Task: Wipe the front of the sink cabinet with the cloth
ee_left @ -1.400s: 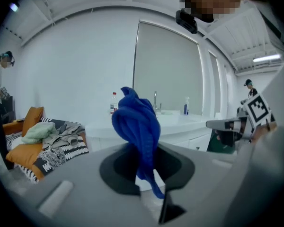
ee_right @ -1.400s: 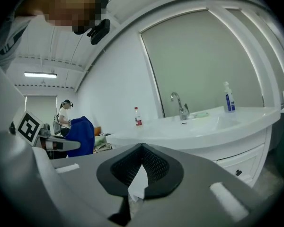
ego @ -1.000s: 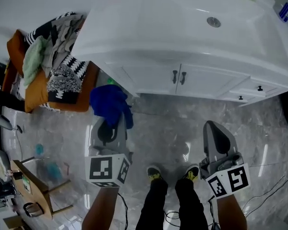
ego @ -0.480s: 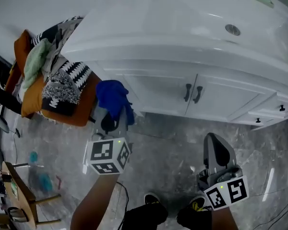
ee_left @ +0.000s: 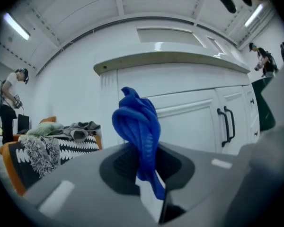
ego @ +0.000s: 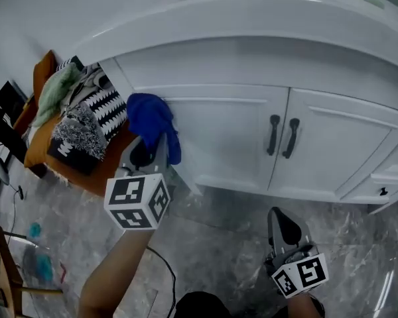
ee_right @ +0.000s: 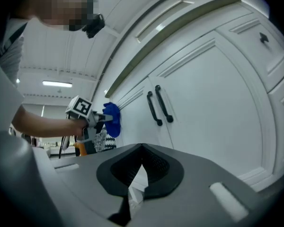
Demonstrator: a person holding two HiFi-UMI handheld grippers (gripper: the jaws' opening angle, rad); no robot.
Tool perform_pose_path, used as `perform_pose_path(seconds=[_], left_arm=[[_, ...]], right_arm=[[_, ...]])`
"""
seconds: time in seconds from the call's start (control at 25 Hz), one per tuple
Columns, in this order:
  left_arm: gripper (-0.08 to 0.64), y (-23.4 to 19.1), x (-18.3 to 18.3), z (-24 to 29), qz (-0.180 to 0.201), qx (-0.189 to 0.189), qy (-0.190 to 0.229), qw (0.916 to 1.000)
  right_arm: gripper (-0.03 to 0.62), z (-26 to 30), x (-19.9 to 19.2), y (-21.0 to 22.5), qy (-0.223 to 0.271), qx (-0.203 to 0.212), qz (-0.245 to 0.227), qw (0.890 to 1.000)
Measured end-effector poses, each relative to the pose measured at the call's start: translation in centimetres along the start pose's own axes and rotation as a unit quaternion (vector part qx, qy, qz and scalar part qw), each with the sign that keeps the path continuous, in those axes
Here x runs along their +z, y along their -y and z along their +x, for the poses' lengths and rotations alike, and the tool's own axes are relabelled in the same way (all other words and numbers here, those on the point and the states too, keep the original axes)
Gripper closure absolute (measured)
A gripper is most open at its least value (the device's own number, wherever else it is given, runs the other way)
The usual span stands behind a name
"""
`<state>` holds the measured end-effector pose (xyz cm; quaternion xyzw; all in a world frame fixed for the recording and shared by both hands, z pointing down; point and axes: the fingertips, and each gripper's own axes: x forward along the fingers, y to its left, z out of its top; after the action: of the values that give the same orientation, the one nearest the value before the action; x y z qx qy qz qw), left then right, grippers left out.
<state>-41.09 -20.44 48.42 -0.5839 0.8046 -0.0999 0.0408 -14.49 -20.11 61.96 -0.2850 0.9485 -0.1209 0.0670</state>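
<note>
Cloth filled the left claw. Its jaws were clamped on the lower tail of the blue fabric, and the rest stood up ahead of the tips in a loose, twisted bunch. It looked soft, light and limp, so it would likely fold or flatten wherever it was pressed. That low pinch suited it, leaving a free pad of fabric to lead the wipe.

Just beyond the tips rose the white front of the sink cabinet. The bunch hung at the upper left corner of its left door, but no view settled whether fabric met paint.

Behind the claw, the forearm reached forward and upward, with the marker cube nearest the person.

Well off to its right the right claw was held low, jaws together on nothing, aimed at the doors below the handles.
</note>
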Motion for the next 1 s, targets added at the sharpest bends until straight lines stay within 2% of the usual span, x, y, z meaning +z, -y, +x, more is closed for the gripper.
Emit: perform_pose_path(seconds=[0.08, 0.24, 0.44, 0.56, 0.68, 0.84, 1.0], left_arm=[[0.494, 0.5, 0.1, 0.2, 0.017, -0.004, 0.013, 0.9998], [0.494, 1.1, 0.2, 0.8, 0.021, -0.004, 0.02, 0.9996], [0.494, -0.5, 1.0, 1.0, -0.009, 0.01, 0.013, 0.9998], [0.493, -1.7, 2.2, 0.9, -0.028, 0.02, 0.029, 0.999], [0.494, -1.8, 2.7, 1.2, -0.018, 0.032, 0.033, 0.9988], [0.494, 0.5, 2.6, 1.8, 0.006, 0.011, 0.017, 0.9998], [0.494, 4.1, 2.9, 2.2, -0.006, -0.027, 0.018, 0.9995]], right_arm=[[0.598, 0.5, -0.6, 0.3, 0.017, 0.003, -0.007, 1.0], [0.598, 0.5, 0.0, 1.6, 0.051, -0.013, 0.006, 0.999], [0.6, 0.0, 0.4, 2.9, 0.069, -0.036, 0.073, 0.994], [0.598, -0.2, 0.2, 2.7, 0.064, -0.031, 0.059, 0.996], [0.598, -0.4, 0.2, 3.1, 0.06, -0.033, 0.053, 0.996], [0.6, -0.9, 0.8, 2.6, 0.068, -0.032, 0.06, 0.995], [0.598, -0.5, 0.9, 1.8, 0.066, -0.029, 0.045, 0.996]])
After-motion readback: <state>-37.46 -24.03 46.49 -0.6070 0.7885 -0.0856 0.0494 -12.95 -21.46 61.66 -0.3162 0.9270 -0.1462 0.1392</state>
